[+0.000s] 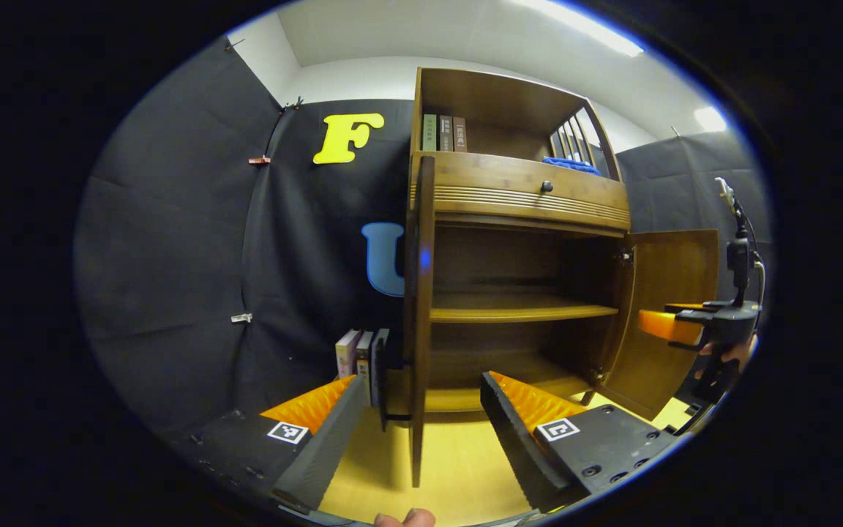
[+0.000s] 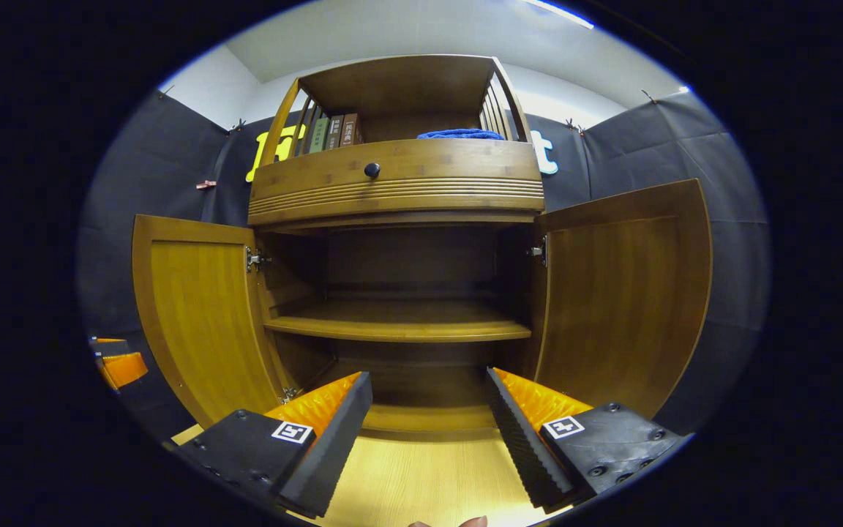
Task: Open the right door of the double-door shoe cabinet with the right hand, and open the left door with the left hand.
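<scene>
While both doors (image 2: 626, 293) gape, grippers (image 2: 429, 432) unclenched

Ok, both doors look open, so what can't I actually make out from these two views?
- Left door: left gripper view shows it edge-on, so its faces are hidden.
- Bottom compartment floor: right gripper view, partly covered by the right gripper.
- Book spines on the top shelf: too small to read.

Left claw (image 1: 421, 417) gaping wide, gripping nothing; right claw (image 2: 429, 421) likewise spread and empty, seen at far right held by a hand (image 1: 732, 355)
</scene>
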Motion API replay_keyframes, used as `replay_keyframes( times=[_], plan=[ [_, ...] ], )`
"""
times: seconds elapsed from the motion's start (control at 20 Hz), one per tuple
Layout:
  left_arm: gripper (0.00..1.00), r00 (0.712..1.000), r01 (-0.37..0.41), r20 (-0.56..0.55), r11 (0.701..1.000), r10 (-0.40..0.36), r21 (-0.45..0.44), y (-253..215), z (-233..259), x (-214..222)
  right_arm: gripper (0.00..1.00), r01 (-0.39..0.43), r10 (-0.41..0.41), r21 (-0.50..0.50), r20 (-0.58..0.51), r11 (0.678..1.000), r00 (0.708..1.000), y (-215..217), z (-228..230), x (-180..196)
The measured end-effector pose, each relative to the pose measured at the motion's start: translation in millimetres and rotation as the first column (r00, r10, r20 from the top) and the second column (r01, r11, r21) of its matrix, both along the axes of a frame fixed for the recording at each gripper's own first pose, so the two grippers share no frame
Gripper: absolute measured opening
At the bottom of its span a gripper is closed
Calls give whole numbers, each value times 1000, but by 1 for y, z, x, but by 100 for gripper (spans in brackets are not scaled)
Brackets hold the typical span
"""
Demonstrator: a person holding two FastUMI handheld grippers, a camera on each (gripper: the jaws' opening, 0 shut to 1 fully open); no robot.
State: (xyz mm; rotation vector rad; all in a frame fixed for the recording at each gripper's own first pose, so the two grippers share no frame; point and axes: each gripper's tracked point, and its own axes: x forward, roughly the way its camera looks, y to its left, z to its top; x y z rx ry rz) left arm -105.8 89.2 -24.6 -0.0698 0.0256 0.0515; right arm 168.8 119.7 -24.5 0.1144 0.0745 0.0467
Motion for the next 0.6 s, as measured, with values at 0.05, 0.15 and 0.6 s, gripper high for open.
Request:
replay_keyframes(
  times=[0.05,0.15,0.6],
  plan=[
    [98,1000,2,3,1000,-2,-2,-6,3,3,100,1,0,-5,1,1000,1000,1,0,-1],
    [98,1000,20,7,1000,-20,8,-20,7,10,100,-2,2,-14,6,1000,1000,4,1,-2],
    [98,993,121,-6,992,-121,43,-58,9,40,98,-8,8,-14,18,1000,1000,16,4,5]
  ],
)
